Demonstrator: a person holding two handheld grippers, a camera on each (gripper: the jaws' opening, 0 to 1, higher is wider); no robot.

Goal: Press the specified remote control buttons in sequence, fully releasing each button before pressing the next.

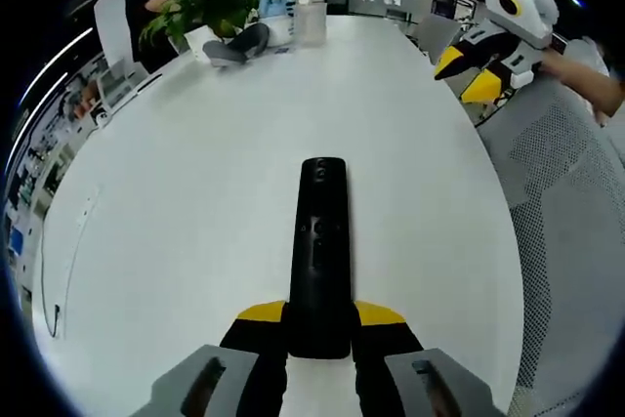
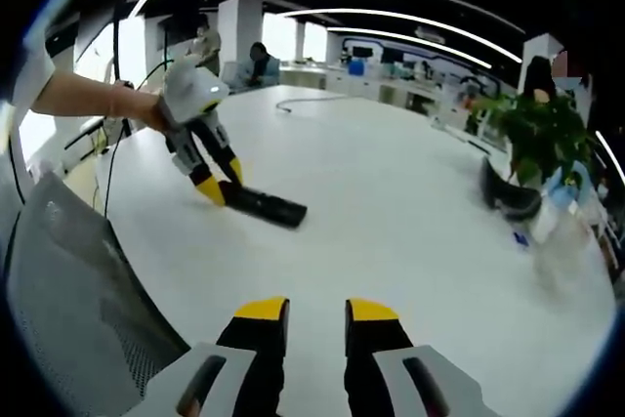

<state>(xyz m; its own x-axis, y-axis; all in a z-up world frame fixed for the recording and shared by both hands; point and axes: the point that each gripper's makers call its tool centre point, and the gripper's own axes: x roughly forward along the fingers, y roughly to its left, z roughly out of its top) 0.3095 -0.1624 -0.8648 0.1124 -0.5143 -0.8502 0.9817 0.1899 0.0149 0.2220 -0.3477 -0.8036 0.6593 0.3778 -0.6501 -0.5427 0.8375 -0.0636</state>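
Big white table in an office, my left gripper clamped on the black remote lying there, my right gripper hung apart, jaws open, empty.

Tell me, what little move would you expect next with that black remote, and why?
Probably bring the right gripper over to the remote and lower one of its fingers toward a button. The left gripper already clamps the remote's near end on the white table, while the right gripper hangs apart from it, open and holding nothing.
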